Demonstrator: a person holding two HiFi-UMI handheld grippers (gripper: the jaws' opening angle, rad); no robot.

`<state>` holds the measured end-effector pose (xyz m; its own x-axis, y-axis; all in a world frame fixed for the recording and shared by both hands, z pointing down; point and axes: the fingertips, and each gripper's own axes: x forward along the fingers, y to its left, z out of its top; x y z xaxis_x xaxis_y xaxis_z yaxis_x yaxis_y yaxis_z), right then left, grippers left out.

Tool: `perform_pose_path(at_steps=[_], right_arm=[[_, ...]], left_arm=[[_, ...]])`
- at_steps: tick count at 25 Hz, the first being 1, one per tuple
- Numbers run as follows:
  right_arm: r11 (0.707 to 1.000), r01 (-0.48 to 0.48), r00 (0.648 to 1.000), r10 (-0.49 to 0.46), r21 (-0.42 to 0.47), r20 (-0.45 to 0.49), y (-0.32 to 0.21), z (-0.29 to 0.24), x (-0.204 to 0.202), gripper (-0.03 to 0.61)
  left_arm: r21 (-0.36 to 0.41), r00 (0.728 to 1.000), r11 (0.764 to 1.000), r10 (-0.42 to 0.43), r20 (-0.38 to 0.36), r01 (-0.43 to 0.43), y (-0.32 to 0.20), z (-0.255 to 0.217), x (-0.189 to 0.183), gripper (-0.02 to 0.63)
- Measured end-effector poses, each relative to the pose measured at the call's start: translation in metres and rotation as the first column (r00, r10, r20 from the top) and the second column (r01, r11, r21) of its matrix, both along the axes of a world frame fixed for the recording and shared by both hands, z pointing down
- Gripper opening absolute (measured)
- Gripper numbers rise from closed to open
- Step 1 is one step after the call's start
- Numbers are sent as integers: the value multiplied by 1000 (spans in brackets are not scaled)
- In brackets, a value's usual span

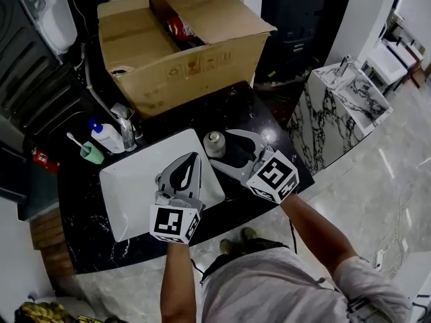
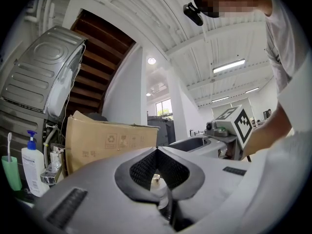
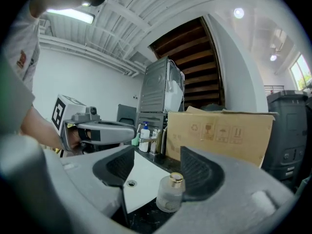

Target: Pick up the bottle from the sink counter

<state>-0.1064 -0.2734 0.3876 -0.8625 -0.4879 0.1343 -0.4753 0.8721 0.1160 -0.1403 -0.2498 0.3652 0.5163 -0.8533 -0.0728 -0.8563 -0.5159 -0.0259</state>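
A small clear glass bottle (image 1: 214, 142) with a gold cap stands on the black counter (image 1: 250, 113) at the right edge of the white sink (image 1: 128, 194). My right gripper (image 1: 221, 149) is open around it. In the right gripper view the bottle (image 3: 170, 197) stands between the jaws, close beside the right pad (image 3: 197, 172), and the right gripper (image 3: 157, 173) shows a wide gap to the left pad. My left gripper (image 1: 183, 173) hovers over the basin, shut and empty. In its own view the left gripper (image 2: 157, 152) has its tips together.
A large cardboard box (image 1: 182, 42) fills the back of the counter. A faucet (image 1: 124, 128), a pump soap bottle (image 1: 105, 137) and a green cup with a toothbrush (image 1: 91, 153) stand at the sink's back left. A marble-patterned stand (image 1: 340, 106) is on the floor to the right.
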Motion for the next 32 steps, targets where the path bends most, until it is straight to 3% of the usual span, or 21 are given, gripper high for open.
perform_pose_path(at_steps=[9,20,32], right_arm=[[991,26,994,-39,-129,-97,-44,59,-12,372],[969,18,971,-76,-247,-229,-70,123,-23,380],[962,15,952,-97,-274,-292,-77,142,-34,368]], left_arm=[[-38,999,999,-32,-11,31,-27,20,-6,0],[-56,997,996,-67,-26,65,-41,30,-18,0],[-70,996,994,-82,-34,79,-42,36,-23,0]])
